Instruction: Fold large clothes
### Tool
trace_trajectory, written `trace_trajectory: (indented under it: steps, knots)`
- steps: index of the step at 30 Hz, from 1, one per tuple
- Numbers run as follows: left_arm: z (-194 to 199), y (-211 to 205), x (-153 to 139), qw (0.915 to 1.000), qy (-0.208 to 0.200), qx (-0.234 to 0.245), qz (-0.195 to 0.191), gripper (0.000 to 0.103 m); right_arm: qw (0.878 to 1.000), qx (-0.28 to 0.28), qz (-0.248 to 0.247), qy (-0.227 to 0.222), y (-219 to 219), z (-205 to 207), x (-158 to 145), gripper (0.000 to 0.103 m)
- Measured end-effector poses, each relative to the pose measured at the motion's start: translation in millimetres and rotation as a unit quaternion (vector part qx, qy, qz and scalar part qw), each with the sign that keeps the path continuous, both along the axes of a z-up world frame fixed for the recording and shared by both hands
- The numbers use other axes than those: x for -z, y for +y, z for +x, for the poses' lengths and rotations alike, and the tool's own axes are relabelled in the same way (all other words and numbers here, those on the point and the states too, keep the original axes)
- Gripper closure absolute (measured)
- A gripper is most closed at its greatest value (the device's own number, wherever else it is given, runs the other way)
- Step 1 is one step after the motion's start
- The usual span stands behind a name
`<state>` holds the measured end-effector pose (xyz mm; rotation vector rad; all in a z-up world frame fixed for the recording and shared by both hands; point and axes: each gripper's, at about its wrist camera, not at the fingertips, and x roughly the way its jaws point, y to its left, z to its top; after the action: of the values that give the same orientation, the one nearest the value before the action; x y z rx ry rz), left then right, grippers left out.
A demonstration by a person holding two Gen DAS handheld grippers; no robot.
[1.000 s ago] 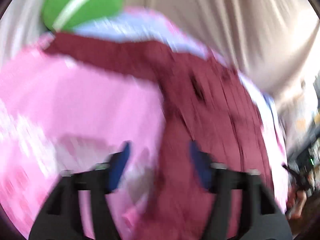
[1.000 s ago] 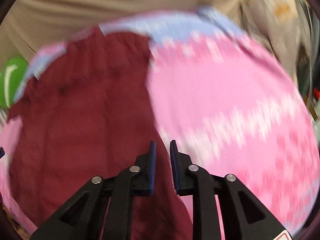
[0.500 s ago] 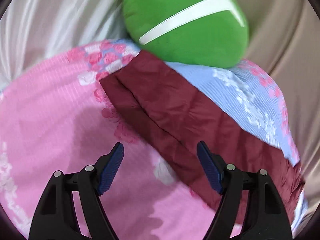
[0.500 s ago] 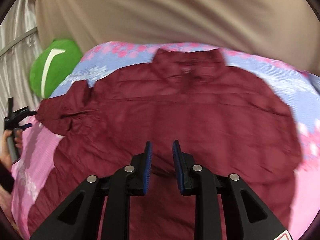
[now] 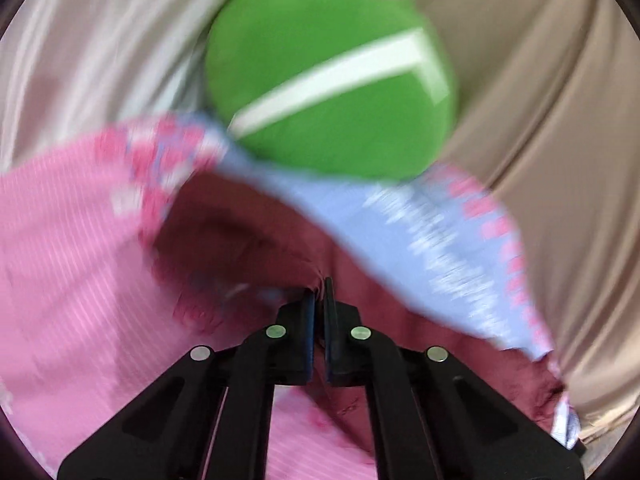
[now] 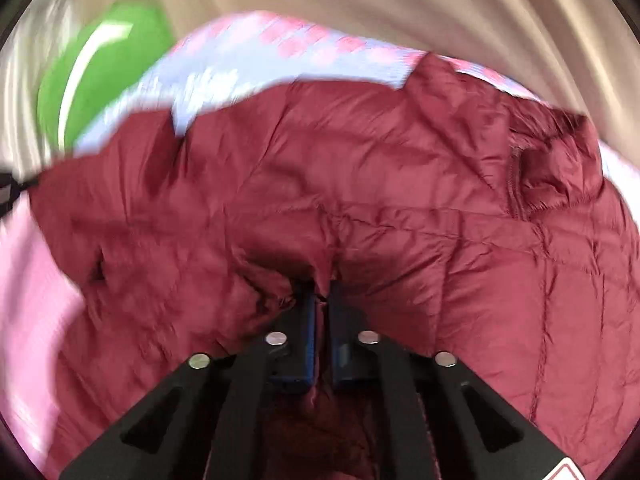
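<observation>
your left claw (image 5: 319, 296) is pinched nearly closed, with a ridge of the maroon puffer jacket (image 5: 256, 240) caught between its blue pads; the fabric puckers right at the tips. your right claw (image 6: 322, 300) is pinched the same way, its pads drawn close together on a gathered fold of the same jacket (image 6: 400, 200), which bunches up around the tips.

the jacket lies spread on a bed, over a bedsheet (image 6: 248, 64) that is pink with a pale blue flowered band at the far side. in the right wrist view its collar (image 6: 552, 152) and zip sit at the far right, and the body stretches leftward across the frame, so its long axis runs roughly left to right. its left end is blurred.

a round green cushion (image 5: 328, 76) with a white stripe rests at the far edge of the bed, touching the blue band. beige curtains (image 5: 552, 100) hang behind it.
</observation>
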<state>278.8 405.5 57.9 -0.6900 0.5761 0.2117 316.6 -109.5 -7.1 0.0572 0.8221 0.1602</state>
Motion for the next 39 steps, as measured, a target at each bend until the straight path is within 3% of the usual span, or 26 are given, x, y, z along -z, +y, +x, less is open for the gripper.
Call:
trace_trajectory:
  steps: [3, 5, 6, 9, 12, 15, 18, 22, 26, 28, 30, 31, 33, 36, 39]
  knots:
    - [-29.4, -14.4, -65.4, 0.9963, -0.082, 0.018, 0.018, 0.102, 0.999, 0.025, 0.022, -0.033, -8.0, 2.9, -15.7, 0.099]
    - [-40.7, -31.3, -96.8, 0.9917, -0.12, 0.038, 0.027, 0.102, 0.999, -0.011, 0.022, 0.025, 7.0, 21.3, 4.6, 0.095]
    - [-45.3, -41.8, -110.4, 0.9895, -0.132, 0.048, 0.035, 0.102, 0.998, -0.023, 0.014, 0.049, 14.6, 26.7, 16.2, 0.091]
    - [-55.6, -87.4, -147.9, 0.9808, -0.16, 0.091, 0.063, 0.102, 0.998, -0.038, -0.047, 0.021, 36.4, 15.5, 15.7, 0.083]
    - [-61.3, -148.6, -175.4, 0.9675, -0.181, 0.153, 0.09, 0.102, 0.998, -0.057, -0.01, 0.012, 29.7, -6.4, -0.9, 0.075]
    - [-63.8, -224.6, -194.1, 0.9457, -0.194, 0.233, 0.117, 0.102, 0.999, -0.042, 0.015, -0.01, -1.3, -39.9, -23.3, 0.068]
    - [-62.0, -315.1, -195.1, 0.9158, -0.193, 0.324, 0.137, 0.102, 0.998, -0.007, 0.064, -0.005, -58.4, -78.1, -36.4, 0.067]
    - [-51.5, -430.3, -159.5, 0.8828, -0.158, 0.417, 0.149, 0.101, 0.994, 0.054, 0.092, -0.007, -133.0, -123.5, -38.3, 0.066]
    - [-36.4, -521.2, -88.1, 0.8699, -0.085, 0.446, 0.192, 0.099, 0.987, 0.121, 0.102, 0.0, -198.2, -175.1, -26.7, 0.063]
    - [-23.2, -557.6, -36.4, 0.8657, -0.033, 0.45, 0.217, 0.097, 0.983, 0.15, 0.106, 0.008, -225.3, -194.5, -18.8, 0.06]
    - [-12.0, -576.0, 3.2, 0.8625, 0.019, 0.458, 0.214, 0.091, 0.978, 0.177, 0.113, 0.019, -246.7, -209.0, -6.5, 0.058]
    - [-7.5, -579.9, 20.7, 0.864, 0.044, 0.458, 0.205, 0.076, 0.976, 0.184, 0.117, 0.024, -250.9, -212.1, -2.9, 0.058]
    - [-4.6, -568.8, 41.7, 0.8703, 0.072, 0.458, 0.166, 0.057, 0.971, 0.196, 0.132, 0.028, -259.3, -218.9, 2.4, 0.058]
    - [-18.5, -533.1, 40.4, 0.8789, 0.048, 0.459, 0.12, 0.038, 0.971, 0.193, 0.137, 0.016, -262.1, -225.2, -5.2, 0.055]
    - [-41.0, -481.4, 10.4, 0.8948, 0.008, 0.435, 0.1, 0.011, 0.975, 0.175, 0.14, 0.007, -258.9, -219.2, -13.5, 0.045]
